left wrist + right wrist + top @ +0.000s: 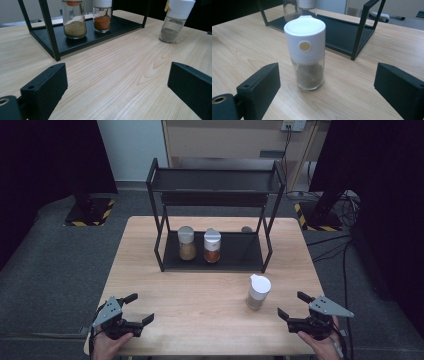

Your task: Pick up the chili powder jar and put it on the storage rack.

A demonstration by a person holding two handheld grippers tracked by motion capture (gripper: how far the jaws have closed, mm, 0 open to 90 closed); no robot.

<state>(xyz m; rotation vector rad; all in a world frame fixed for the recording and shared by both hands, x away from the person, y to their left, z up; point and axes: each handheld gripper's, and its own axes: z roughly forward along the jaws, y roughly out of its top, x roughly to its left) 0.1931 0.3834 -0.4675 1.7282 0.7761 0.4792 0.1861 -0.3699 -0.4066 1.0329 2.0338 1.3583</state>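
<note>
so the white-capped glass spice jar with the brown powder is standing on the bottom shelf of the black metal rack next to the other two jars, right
Not quite. The white-capped glass spice jar with brown powder stands on the bare light wooden table, in front of the black metal rack, not on its bottom shelf. The high view shows it. Only the jar of tan powder and the jar of orange powder stand on that shelf.

Your two handheld grippers, the left gripper (pixel 136 308) and the right gripper (pixel 295 305), are matte black with blocky jaws, a grey three-cornered plate on top, and visible screw holes.
</note>
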